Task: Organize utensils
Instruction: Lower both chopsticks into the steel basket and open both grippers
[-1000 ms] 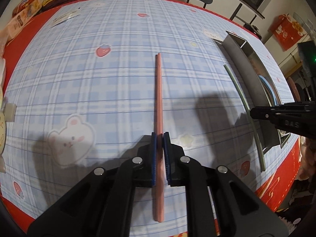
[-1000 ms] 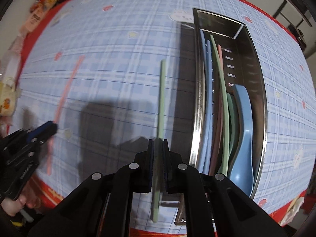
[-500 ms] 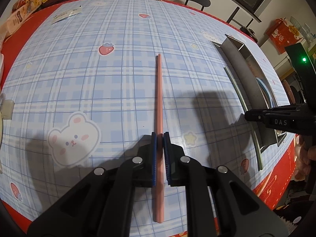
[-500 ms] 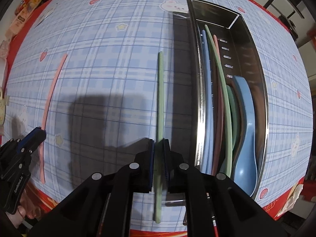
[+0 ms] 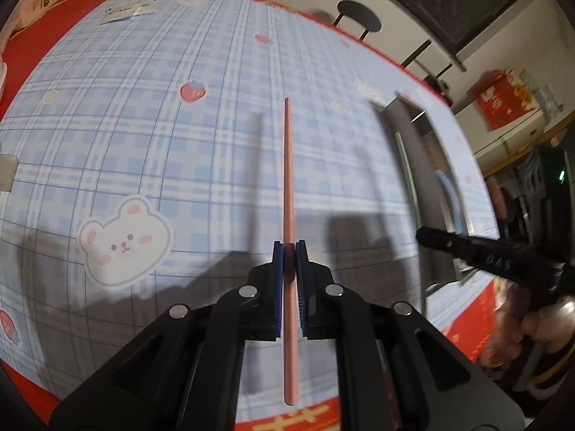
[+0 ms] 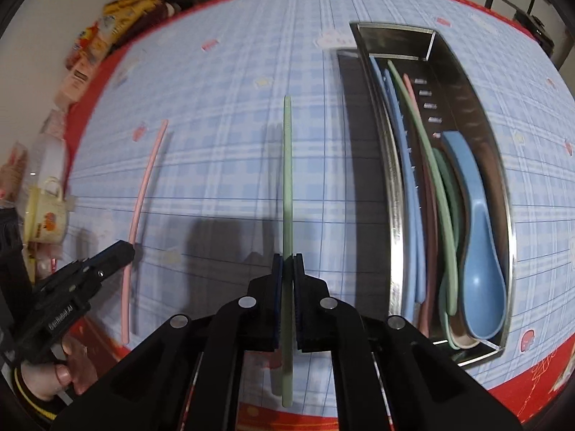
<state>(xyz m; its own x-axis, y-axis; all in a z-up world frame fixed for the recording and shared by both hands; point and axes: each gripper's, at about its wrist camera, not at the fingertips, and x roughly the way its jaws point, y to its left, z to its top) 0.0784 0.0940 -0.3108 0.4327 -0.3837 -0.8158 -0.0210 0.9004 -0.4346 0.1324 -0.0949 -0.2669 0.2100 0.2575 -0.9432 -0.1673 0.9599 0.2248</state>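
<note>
Overhead, blue checked tablecloth point(image 5: 201, 165), red-edged.

Between our left fingers point(image 5: 276, 269) runs one chopstick point(image 5: 288, 186), reaching ahead over the surface point(image 5: 143, 136) and back behind the fingers. Between our right fingers point(image 6: 277, 280) runs another chopstick point(image 6: 287, 179) the same way. Right of our right fingers lies a metal tray point(image 6: 393, 194) on the surface, with chopsticks point(image 6: 406, 165) and spoons point(image 6: 481, 251) in it. Left of them, well apart, we see the left gripper point(image 6: 122, 251). Ahead and left, packets point(image 6: 107, 32) sit at the surface's far edge.
</note>
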